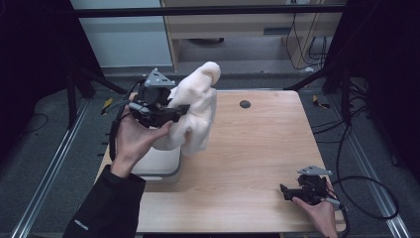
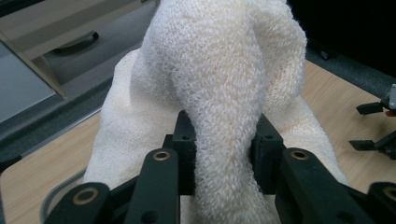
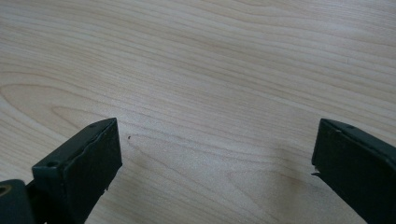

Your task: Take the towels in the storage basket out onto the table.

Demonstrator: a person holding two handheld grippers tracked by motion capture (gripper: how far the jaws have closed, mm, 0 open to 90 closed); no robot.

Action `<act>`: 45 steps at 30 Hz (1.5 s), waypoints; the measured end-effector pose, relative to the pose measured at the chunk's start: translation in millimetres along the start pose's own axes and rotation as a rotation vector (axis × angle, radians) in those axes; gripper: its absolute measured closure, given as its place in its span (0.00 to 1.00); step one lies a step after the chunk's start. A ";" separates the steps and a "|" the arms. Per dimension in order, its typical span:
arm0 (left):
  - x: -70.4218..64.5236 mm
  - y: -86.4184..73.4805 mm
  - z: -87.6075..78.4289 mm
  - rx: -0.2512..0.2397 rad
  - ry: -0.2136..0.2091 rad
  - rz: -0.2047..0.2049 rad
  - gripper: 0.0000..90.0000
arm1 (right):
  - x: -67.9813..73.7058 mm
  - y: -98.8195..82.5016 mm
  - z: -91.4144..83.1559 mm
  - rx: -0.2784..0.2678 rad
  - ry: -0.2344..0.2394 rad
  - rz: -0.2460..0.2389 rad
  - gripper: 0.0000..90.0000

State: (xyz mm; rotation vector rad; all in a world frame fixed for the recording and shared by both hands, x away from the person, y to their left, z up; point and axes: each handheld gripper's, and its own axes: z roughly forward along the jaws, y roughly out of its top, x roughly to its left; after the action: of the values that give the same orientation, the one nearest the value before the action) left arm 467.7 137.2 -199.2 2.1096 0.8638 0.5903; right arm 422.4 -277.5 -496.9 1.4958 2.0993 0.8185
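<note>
One towel (image 1: 195,111) | one bin (image 1: 158,166) | two grippers: left (image 1: 181,110) clamping towel, right (image 1: 283,190) spread

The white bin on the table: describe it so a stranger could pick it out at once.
Start at the wooden table and go to its near left corner, under the raised left claw. There sits the white bin, low and round-cornered, with the fluffy cream towel hanging just above it. Unlike the soft, pale towel, it is hard and smooth.
</note>
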 end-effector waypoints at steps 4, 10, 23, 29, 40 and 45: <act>-7.9 -1.9 17.7 0.022 -0.029 0.006 0.76 | -0.2 0.2 -0.4 -0.001 0.003 0.002 0.02; -17.9 -5.4 41.8 0.053 -0.056 0.009 0.76 | -0.3 0.2 -0.7 -0.001 0.005 0.000 0.02; -33.7 -19.7 86.5 0.111 -0.107 0.007 0.76 | -0.5 0.3 -0.7 -0.001 0.005 -0.001 0.02; -40.3 -26.6 102.0 0.124 -0.129 0.004 0.76 | -0.2 0.2 -0.6 0.000 0.005 -0.001 0.02; -50.3 -39.2 131.3 0.153 -0.177 0.000 0.75 | -0.5 0.1 0.0 -0.003 0.002 -0.007 0.02; -57.2 -48.4 148.2 0.173 -0.212 -0.005 0.75 | 0.0 0.0 -0.1 -0.001 0.007 -0.007 0.02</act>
State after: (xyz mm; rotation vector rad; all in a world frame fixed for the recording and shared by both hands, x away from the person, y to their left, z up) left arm 506.5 47.3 -333.3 2.2753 0.8238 0.2899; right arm 422.3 -277.6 -496.8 1.4860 2.1076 0.8234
